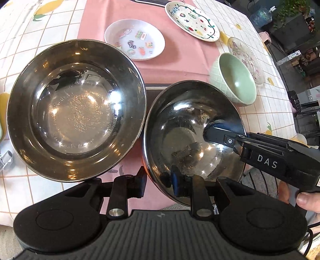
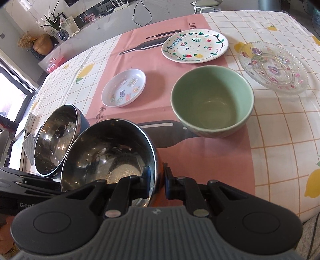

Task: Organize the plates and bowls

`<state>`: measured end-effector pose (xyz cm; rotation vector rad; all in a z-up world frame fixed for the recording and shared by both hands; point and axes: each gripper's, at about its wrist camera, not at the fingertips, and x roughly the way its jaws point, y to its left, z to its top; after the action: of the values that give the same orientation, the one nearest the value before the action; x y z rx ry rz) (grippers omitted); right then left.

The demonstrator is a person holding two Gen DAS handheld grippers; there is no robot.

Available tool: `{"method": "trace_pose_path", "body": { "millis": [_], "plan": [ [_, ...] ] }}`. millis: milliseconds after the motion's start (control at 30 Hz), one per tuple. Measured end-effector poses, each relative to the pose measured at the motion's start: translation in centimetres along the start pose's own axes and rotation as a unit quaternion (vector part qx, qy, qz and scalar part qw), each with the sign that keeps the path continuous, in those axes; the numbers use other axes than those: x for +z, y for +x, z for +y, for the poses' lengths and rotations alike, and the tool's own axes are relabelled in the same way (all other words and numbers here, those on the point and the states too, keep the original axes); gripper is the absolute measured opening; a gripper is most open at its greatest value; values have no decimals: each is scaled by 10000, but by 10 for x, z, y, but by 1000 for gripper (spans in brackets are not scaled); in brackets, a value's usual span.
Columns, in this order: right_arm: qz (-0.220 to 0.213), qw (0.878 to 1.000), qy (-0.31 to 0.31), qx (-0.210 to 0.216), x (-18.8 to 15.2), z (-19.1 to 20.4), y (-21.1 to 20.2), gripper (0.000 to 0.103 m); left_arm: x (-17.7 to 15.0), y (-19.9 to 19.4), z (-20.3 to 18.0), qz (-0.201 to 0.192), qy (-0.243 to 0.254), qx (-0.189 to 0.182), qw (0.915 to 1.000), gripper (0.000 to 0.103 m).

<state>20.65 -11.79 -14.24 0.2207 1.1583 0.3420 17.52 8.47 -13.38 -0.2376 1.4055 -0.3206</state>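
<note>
Leftmost, a large round stainless-steel bowl (image 1: 76, 110) sits upright on the checked lemon-print tablecloth (image 1: 30, 40), empty and ungripped. Just beside it, rims nearly touching, is a second, smaller stainless-steel bowl with an orange outside (image 1: 192, 140), tilted toward its neighbour. Both tools are on this one. The left gripper (image 1: 160, 180) straddles its near rim, one finger inside and one outside; whether it actually pinches cannot be told. The right gripper (image 2: 157, 180) is clamped on the opposite rim, a pad on each side of the wall. Farther right stand a pale green ceramic bowl (image 1: 234, 80) and, behind, a small white sticker-patterned dish (image 1: 136, 39), a white fruit-painted plate (image 1: 192, 19) and a clear beaded glass plate (image 1: 246, 58). Nesting the small steel bowl into the large one looks like the step; lift it clear of the neighbour's rim, level it, centre it, then lower gently so the steel does not clang or slip.
</note>
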Motion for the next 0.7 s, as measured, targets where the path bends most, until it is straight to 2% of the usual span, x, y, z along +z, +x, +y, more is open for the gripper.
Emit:
{"method": "trace_pose_path", "body": {
  "millis": [100,200,300,333,367,533,633,700],
  "plan": [
    [28,10000,71,60,2,0,4,12,-1,2,0,-44,-1,-18,10000,32],
    [48,9999,88,76,2,0,7,12,-2,3,0,-78,10,-108,9999,41],
    [85,9997,141,165,1,-2,7,13,-3,2,-1,-221,-4,-82,9997,62],
    [117,9995,189,245,1,-3,7,13,-4,0,-1,-289,-48,-63,9996,71],
    [150,9991,239,331,1,-5,7,15,-4,-1,-1,-359,-76,-52,9993,76],
    [102,9988,168,448,0,-4,2,21,-9,-11,-2,-618,-33,-131,9980,86],
    [29,9987,54,508,-1,-1,-2,32,-14,-18,-5,-795,98,-115,9967,87],
    [-22,9986,13,521,-1,-1,-5,33,-18,-23,-4,-921,145,-103,9956,87]
  ]
}}
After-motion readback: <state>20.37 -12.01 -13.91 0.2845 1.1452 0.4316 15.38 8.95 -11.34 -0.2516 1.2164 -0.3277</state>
